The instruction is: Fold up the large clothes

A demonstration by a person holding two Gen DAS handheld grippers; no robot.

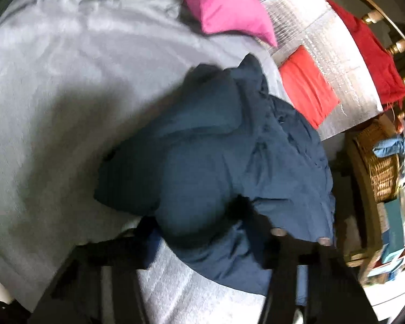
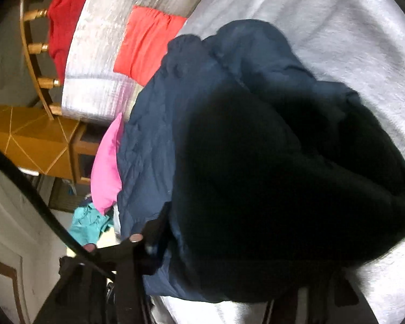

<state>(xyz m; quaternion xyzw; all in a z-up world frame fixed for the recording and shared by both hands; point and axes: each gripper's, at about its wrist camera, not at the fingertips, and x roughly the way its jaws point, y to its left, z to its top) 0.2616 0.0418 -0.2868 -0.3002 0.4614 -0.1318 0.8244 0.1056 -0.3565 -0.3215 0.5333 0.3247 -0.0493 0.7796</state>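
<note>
Clearly both views centre on a bulky navy jacket, bunched in a puffy heap on the pale grey bed sheet and filling the middle of each frame. In the left wrist view the left gripper comes in from the lower edge with its dark fingers straddling the jacket's near edge; fabric bulges between them, yet whether they pinch it or merely flank it I cannot tell. In the right wrist view the right gripper is mostly lost under dark cloth at the bottom of the frame, so its jaw state is likewise unclear. A pink cloth lies at the upper centre of the left view, an orange-red folded cloth on a silvery quilted pad at upper right, and a wicker basket at the right edge. To do this step well, I judge the heap should first be spread flat: take hold at a seam or hem rather than the padded bulk, draw the two grips apart evenly, and keep the slippery shell taut so the fold line falls straight.
</note>
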